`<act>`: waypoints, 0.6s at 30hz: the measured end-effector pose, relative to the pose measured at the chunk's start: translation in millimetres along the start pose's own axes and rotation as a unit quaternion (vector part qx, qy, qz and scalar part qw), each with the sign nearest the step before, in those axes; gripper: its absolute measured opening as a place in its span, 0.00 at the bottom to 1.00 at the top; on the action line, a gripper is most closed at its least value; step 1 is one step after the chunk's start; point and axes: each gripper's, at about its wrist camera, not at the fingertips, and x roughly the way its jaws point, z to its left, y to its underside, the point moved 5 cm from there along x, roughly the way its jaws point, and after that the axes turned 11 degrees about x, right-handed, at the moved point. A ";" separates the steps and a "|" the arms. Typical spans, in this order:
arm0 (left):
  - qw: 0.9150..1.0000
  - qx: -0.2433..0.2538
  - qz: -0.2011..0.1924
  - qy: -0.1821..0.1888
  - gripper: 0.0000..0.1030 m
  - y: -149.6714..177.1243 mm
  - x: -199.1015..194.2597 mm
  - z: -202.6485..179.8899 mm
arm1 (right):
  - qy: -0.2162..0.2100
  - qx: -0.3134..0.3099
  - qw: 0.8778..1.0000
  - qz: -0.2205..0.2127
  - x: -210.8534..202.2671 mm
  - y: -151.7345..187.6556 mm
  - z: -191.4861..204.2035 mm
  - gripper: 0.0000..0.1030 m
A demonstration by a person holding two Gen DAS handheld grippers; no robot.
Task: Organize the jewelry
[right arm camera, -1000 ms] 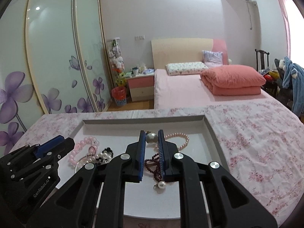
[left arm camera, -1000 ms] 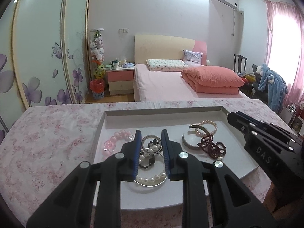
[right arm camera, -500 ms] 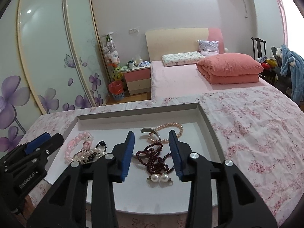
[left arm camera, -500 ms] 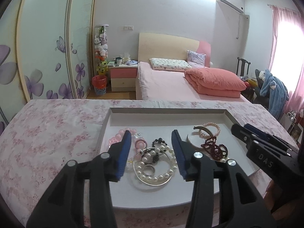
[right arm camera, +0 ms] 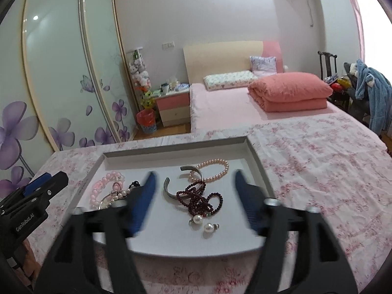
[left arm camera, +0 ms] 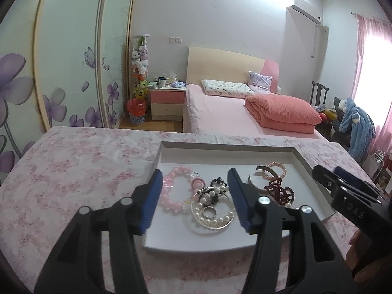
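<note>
White tray (left arm camera: 305, 158) sits on the pink floral surface (left arm camera: 73, 171), holding all the jewelry: pink bead bracelet (left arm camera: 171, 188), pearl strand (left arm camera: 215, 210), silver cuff (right arm camera: 171, 191), dark red beads (right arm camera: 201, 198). Left gripper (left arm camera: 196, 198) and right gripper (right arm camera: 193, 196) hover above it, jaws spread wide, holding nothing.

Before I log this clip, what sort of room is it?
A home bedroom, most likely: a made bed with a folded pink quilt, a nightstand, and sliding wardrobe doors. The jewelry tray sits on a floral-covered surface.
</note>
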 end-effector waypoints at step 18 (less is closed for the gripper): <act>0.996 0.016 -0.065 -0.052 0.96 36.4 -123.2 25.6 | -0.019 -0.063 0.996 -0.064 -115.8 29.2 20.1 0.98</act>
